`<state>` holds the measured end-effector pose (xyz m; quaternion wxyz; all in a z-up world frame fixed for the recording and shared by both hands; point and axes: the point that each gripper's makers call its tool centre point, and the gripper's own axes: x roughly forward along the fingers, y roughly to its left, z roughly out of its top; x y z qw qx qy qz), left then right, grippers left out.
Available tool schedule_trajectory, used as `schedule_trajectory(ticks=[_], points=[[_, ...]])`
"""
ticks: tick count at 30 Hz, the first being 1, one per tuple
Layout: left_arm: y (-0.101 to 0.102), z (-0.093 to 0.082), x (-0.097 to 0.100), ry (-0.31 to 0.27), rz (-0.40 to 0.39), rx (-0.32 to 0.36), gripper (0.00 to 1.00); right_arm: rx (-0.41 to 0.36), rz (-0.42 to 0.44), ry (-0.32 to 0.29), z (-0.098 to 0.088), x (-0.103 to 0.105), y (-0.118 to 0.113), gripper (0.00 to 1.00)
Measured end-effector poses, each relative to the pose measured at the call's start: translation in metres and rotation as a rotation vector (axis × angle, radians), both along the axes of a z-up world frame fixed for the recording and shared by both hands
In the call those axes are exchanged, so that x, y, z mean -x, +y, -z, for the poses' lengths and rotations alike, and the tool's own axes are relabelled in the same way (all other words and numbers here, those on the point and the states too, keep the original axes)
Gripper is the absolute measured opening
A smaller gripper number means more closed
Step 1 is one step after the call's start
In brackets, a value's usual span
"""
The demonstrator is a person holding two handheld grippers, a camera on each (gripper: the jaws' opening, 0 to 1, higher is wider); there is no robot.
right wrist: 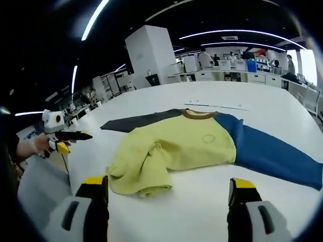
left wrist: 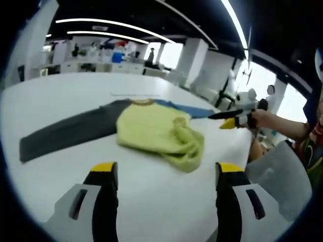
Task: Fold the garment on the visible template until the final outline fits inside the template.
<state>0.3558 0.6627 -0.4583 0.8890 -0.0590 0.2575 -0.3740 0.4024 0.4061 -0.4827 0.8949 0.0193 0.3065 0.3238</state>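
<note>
A long-sleeved garment lies flat on the white table. Its yellow-green body has a grey sleeve stretched left and a blue sleeve mostly hidden behind it. One hem corner is bunched up. In the right gripper view the yellow-green body sits centre, the blue sleeve right and the grey sleeve left. My left gripper hovers open short of the garment. My right gripper is also open, near the crumpled hem. A thin line marks the table behind the collar.
A hand holds the right gripper off the table's edge. The left gripper appears likewise past the opposite edge. A grey chair back stands beside the table. Desks, pillars and people stand far behind.
</note>
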Motion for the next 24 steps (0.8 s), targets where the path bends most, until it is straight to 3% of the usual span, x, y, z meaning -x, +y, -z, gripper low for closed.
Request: schedule_trajectory(ticks=[3, 6, 11, 15, 24], points=[[0.002, 0.000, 0.000, -0.001, -0.002, -0.001, 0.75, 0.007, -0.013, 0.001, 0.006, 0.003, 0.003, 0.98], [0.004, 0.000, 0.000, -0.001, -0.009, 0.001, 0.75, -0.001, -0.022, 0.003, 0.009, 0.006, 0.007, 0.89], [0.008, 0.000, -0.001, 0.002, -0.019, 0.009, 0.75, 0.036, -0.081, 0.024, 0.024, 0.017, 0.015, 0.49], [0.007, 0.000, -0.001, 0.001, -0.020, 0.008, 0.75, 0.017, -0.090, 0.064, 0.034, 0.021, 0.023, 0.41], [0.005, -0.002, 0.001, 0.002, -0.027, 0.012, 0.75, 0.021, -0.091, 0.089, 0.047, 0.015, 0.029, 0.24]])
